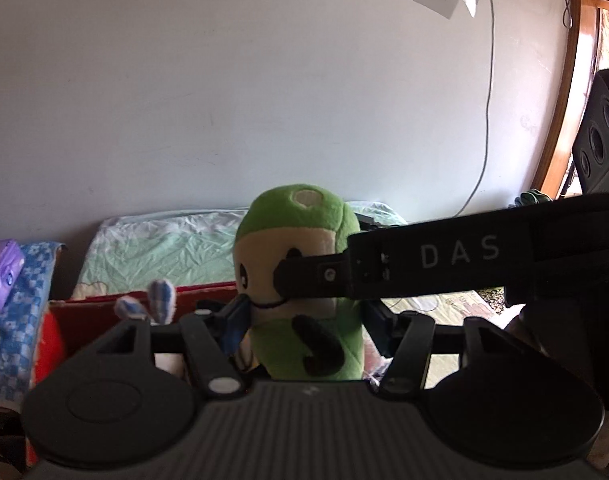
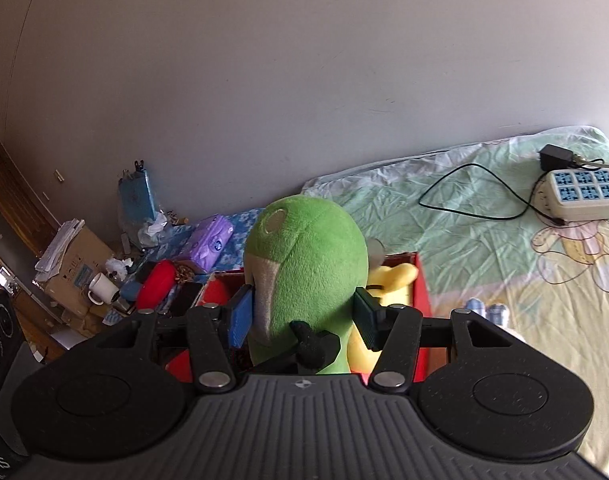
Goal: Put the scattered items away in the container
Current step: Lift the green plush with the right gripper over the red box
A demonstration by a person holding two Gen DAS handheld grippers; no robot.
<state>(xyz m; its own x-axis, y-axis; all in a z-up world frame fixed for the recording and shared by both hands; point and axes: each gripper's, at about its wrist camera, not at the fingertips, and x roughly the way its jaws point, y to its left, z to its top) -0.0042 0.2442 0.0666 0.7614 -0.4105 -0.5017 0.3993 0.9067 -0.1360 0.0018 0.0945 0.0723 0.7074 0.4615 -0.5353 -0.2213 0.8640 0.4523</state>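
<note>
A green plush toy (image 1: 300, 292) with a cream face and black markings stands upright between the blue pads of both grippers. My left gripper (image 1: 304, 320) is shut on its body. My right gripper (image 2: 304, 312) is also shut on the green plush toy (image 2: 304, 276), and its arm crosses the left wrist view marked DAS. Below the toy is a red box (image 2: 420, 292) holding a yellow plush (image 2: 396, 280) and a red item (image 2: 216, 292). In the left wrist view the red box (image 1: 104, 312) shows behind the left finger.
The box sits on a bed with a pale green sheet (image 2: 484, 240). A white power strip (image 2: 584, 194) with a black cable lies at the right. A blue-checked sock (image 2: 488, 312) lies beside the box. A purple tissue pack (image 2: 210, 242), a white mug (image 2: 102, 288) and cardboard boxes clutter the left.
</note>
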